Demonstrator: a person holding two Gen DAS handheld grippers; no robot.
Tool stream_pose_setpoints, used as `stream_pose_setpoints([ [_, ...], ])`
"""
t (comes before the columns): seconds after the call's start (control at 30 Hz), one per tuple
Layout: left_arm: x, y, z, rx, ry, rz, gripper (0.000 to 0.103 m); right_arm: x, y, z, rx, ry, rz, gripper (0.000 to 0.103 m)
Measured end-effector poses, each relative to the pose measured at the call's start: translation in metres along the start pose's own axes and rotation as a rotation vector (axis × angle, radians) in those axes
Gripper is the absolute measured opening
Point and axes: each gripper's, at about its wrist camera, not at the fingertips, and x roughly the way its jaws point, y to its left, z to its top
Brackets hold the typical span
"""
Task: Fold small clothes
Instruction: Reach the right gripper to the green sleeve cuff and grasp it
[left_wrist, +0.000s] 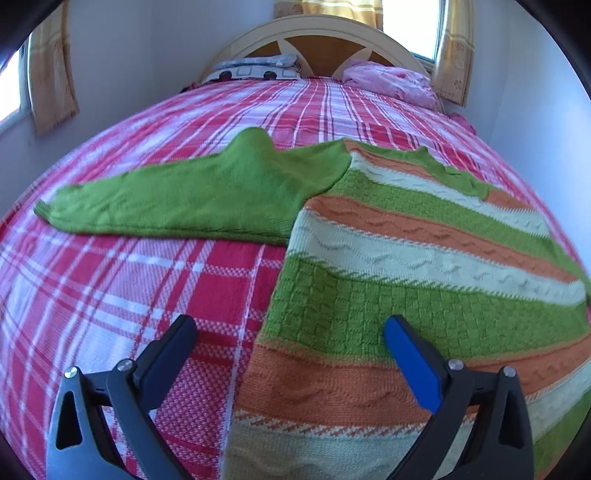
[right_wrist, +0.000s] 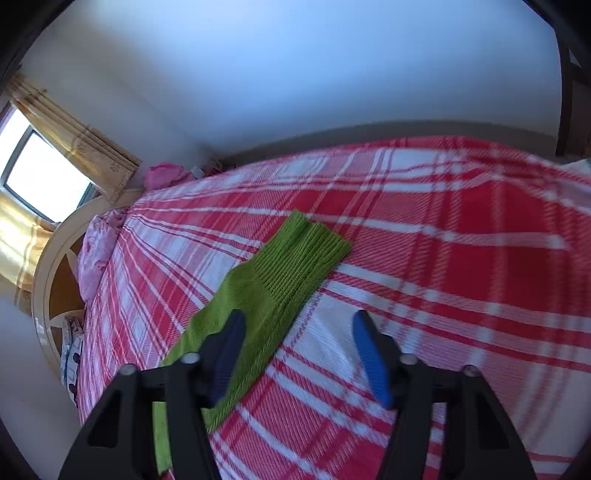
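The striped sweater lies flat on the plaid bedspread, 1 green sleeve stretched to the left. The left gripper hovers over the sweater's near left edge, jaws apart, holding nothing. The right gripper hangs over the other sleeve, beside its ribbed cuff, jaws apart and empty. No readable writing or labels appear.
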Motion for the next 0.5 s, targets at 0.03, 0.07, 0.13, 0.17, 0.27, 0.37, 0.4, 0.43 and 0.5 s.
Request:
stream_pose_setpoints([
  [0.03, 0.0, 0.0, 0.0, -0.001, -0.004, -0.003, 0.103, 0.003, 0.001, 0.004, -0.012, -0.016, -0.008, 0.055],
  [0.07, 0.0, -0.001, -0.001, 0.004, -0.006, 0.003, 0.103, 0.008, 0.007, 0.008, -0.034, -0.027, -0.019, 0.055],
  [0.13, 0.001, -0.002, 0.0, 0.008, -0.007, 0.006, 0.103, 0.02, 0.014, 0.014, -0.057, -0.013, -0.031, 0.055],
  [0.17, 0.001, -0.002, -0.001, 0.006, -0.009, 0.003, 0.103, 0.024, 0.016, 0.015, -0.063, -0.013, -0.043, 0.055],
  [0.27, 0.002, 0.0, 0.0, -0.002, -0.011, -0.01, 0.103, 0.031, 0.018, 0.018, -0.105, -0.018, -0.076, 0.034],
  [0.37, 0.002, 0.0, 0.0, -0.003, -0.012, -0.011, 0.103, 0.03, 0.014, 0.021, -0.136, -0.001, -0.071, 0.013],
  [0.4, 0.001, 0.001, 0.0, -0.004, -0.012, -0.013, 0.103, 0.027, 0.011, 0.023, -0.125, 0.005, -0.033, 0.008],
  [0.43, 0.001, 0.0, 0.0, -0.005, -0.012, -0.013, 0.103, 0.022, 0.01, 0.024, -0.117, 0.001, -0.011, 0.008],
  [0.5, 0.001, 0.001, 0.0, -0.006, -0.012, -0.015, 0.103, 0.008, 0.014, 0.022, -0.131, -0.027, 0.013, 0.008],
])
